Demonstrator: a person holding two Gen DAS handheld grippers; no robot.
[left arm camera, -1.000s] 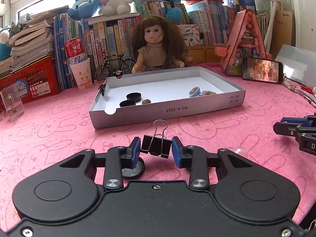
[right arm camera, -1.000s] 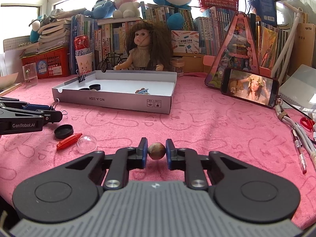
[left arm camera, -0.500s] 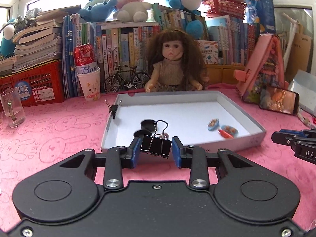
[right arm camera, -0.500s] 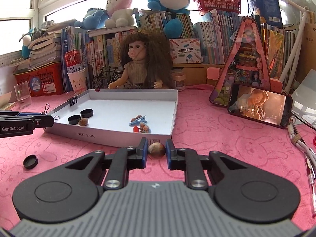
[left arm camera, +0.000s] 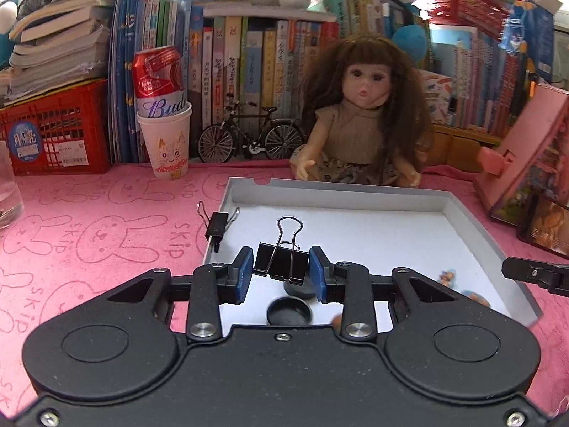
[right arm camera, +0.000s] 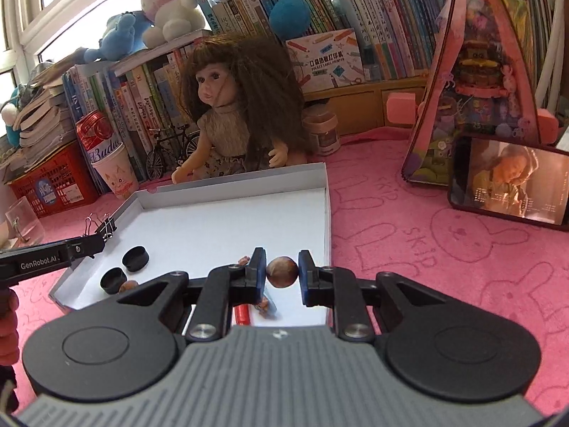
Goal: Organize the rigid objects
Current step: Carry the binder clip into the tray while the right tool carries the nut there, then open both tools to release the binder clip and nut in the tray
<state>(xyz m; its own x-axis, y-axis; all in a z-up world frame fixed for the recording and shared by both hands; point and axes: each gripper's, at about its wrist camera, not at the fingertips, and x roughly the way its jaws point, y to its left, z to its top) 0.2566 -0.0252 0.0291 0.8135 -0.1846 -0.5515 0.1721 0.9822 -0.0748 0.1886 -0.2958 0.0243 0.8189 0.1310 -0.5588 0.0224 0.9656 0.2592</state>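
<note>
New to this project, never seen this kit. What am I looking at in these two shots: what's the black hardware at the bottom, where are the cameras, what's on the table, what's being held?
No robot arm here: a person holds a two-finger gripper in each hand, with a fisheye camera on each looking along the fingers. The black hardware is the gripper body.

Left wrist view: the left gripper is shut on a black binder clip, above the white tray.

Right wrist view: the right gripper is shut on a small brown ball, also over the tray.

The tray sits on a pink cloth. It holds two black caps, a red piece and small trinkets; another binder clip is on its left wall.
</note>
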